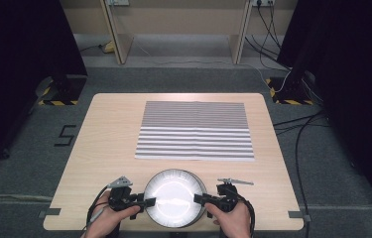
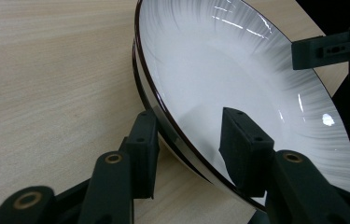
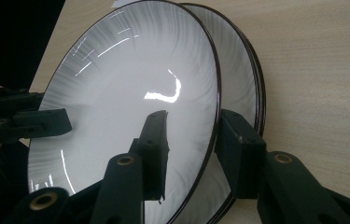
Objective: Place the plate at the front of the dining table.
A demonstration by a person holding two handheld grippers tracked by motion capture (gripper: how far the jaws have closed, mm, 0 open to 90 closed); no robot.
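Observation:
Two white plates with dark rims (image 1: pixel 175 198) are stacked at the table's front edge, between my grippers. My left gripper (image 1: pixel 150 202) holds the stack's left rim. In the left gripper view its jaws (image 2: pixel 189 114) straddle both rims, one inside the top plate (image 2: pixel 238 70) and one outside. My right gripper (image 1: pixel 197 198) holds the right rim. In the right gripper view its jaws (image 3: pixel 191 114) close on the top plate (image 3: pixel 126 74), one inside it and one behind its rim. That side is tilted up off the lower plate (image 3: pixel 238 60).
A grey and white striped cloth (image 1: pixel 195 130) lies flat across the middle and back of the wooden table (image 1: pixel 109 129). Bare wood runs along both sides of the cloth. Cables and black stands are on the floor around the table.

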